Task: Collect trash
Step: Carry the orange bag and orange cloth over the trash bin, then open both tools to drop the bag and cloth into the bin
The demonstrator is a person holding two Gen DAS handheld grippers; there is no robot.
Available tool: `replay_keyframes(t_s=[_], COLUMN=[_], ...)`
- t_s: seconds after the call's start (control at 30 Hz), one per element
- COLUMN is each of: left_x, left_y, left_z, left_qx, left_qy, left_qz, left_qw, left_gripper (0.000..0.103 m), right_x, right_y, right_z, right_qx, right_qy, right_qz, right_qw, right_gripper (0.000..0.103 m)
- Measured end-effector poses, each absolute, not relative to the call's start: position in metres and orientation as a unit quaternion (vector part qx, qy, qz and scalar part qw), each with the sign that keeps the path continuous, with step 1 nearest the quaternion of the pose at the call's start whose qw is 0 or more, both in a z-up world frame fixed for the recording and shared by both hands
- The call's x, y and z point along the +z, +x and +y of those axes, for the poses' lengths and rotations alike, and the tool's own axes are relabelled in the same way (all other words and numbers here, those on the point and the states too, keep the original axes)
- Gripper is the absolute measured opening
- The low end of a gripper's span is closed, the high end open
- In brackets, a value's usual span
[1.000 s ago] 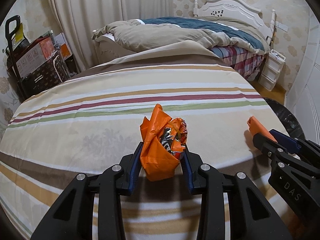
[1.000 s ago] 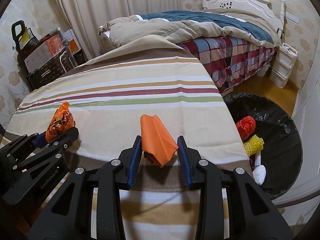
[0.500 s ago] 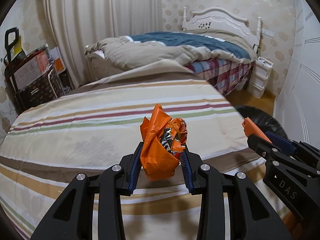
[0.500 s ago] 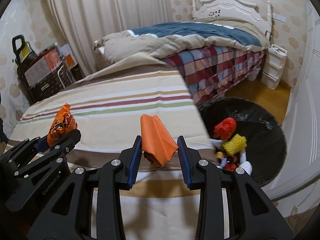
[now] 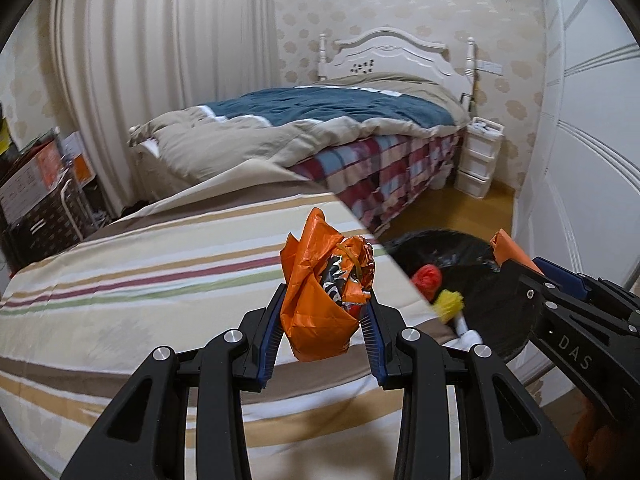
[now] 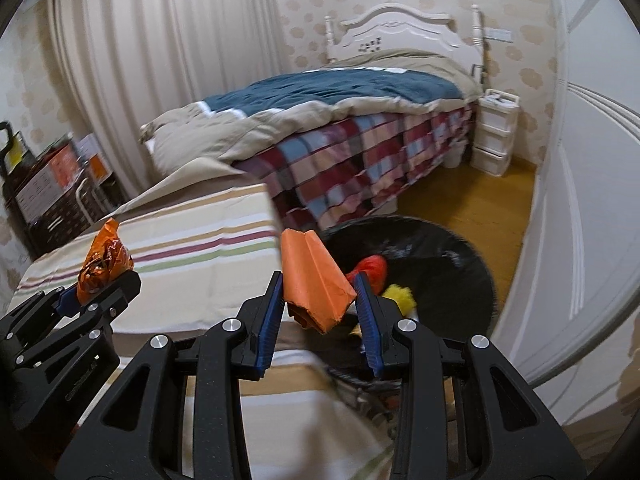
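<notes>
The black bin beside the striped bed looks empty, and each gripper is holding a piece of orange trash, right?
Not quite: the black bin is not empty. The right wrist view shows a red piece and a yellow piece already inside. The rest holds: the left gripper grips an orange wrapper bundle and the right gripper a folded orange paper.

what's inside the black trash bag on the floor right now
Inside the black trash bag: a red crumpled piece, a yellow piece, something white. The orange folded paper hides the rest.
</notes>
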State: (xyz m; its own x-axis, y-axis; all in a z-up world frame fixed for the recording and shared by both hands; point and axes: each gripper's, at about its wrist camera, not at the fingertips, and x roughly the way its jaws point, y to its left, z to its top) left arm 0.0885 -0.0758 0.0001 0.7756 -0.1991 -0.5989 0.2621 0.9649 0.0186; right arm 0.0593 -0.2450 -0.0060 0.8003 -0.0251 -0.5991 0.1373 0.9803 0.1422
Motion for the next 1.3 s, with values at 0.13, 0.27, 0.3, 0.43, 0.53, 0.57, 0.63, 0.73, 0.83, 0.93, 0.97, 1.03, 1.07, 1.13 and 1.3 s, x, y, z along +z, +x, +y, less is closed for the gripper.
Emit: replay_keyframes(t_s=[0.13, 0.27, 0.3, 0.43, 0.53, 0.57, 0.63, 0.73, 0.83, 0.93, 0.97, 1.03, 1.07, 1.13, 1.3], left_x=[0.001, 0.001, 0.0, -0.001, -0.005, -0.006, -0.009, -0.015, -0.021, -0.024, -0.025, -0.026, -0.026, -0.027, -0.027], left_y=[0.095, 0.103, 0.106, 0.115, 0.121, 0.123, 0.127, 0.134, 0.143, 0.15, 0.152, 0.154, 0.155, 0.157, 0.16], left_z=[-0.096, -0.115, -0.12, -0.138, -0.148, -0.151, -0.158, -0.166, -0.171, -0.178, -0.18, -0.184, -0.186, -0.189, -0.196], left_qx=[-0.139, -0.152, -0.154, -0.16, -0.163, -0.164, -0.165, -0.164, -0.161, -0.159, -0.159, -0.159, -0.159, -0.158, -0.16], left_qy=[0.057, 0.06, 0.062, 0.067, 0.07, 0.071, 0.075, 0.08, 0.082, 0.084, 0.085, 0.088, 0.089, 0.092, 0.096], left_qz=[0.308, 0.31, 0.311, 0.312, 0.316, 0.318, 0.32, 0.327, 0.335, 0.34, 0.341, 0.342, 0.342, 0.342, 0.343], left_qw=[0.939, 0.936, 0.936, 0.934, 0.932, 0.931, 0.93, 0.927, 0.925, 0.923, 0.923, 0.922, 0.922, 0.922, 0.92], left_gripper=[0.037, 0.037, 0.037, 0.037, 0.037, 0.037, 0.037, 0.037, 0.037, 0.037, 0.037, 0.037, 0.037, 0.037, 0.037], right_x=[-0.008, -0.012, -0.013, -0.016, -0.019, -0.02, -0.022, -0.025, -0.03, -0.034, -0.035, -0.037, -0.038, -0.04, -0.043], right_y=[0.062, 0.068, 0.07, 0.077, 0.082, 0.083, 0.085, 0.091, 0.096, 0.101, 0.103, 0.106, 0.108, 0.111, 0.115], right_z=[-0.264, -0.279, -0.283, -0.295, -0.304, -0.306, -0.311, -0.318, -0.323, -0.326, -0.327, -0.33, -0.33, -0.333, -0.338], right_qx=[-0.062, -0.078, -0.084, -0.097, -0.106, -0.108, -0.112, -0.117, -0.12, -0.123, -0.123, -0.126, -0.126, -0.128, -0.132], right_qy=[0.097, 0.1, 0.1, 0.101, 0.104, 0.105, 0.108, 0.112, 0.113, 0.113, 0.113, 0.114, 0.114, 0.115, 0.116], right_qz=[0.309, 0.308, 0.308, 0.306, 0.306, 0.306, 0.306, 0.308, 0.311, 0.314, 0.315, 0.317, 0.318, 0.321, 0.326], right_qw=[0.944, 0.943, 0.943, 0.942, 0.941, 0.94, 0.939, 0.938, 0.936, 0.935, 0.934, 0.933, 0.933, 0.931, 0.929], right_gripper=[0.034, 0.035, 0.035, 0.035, 0.035, 0.035, 0.035, 0.035, 0.035, 0.035, 0.035, 0.035, 0.035, 0.035, 0.035])
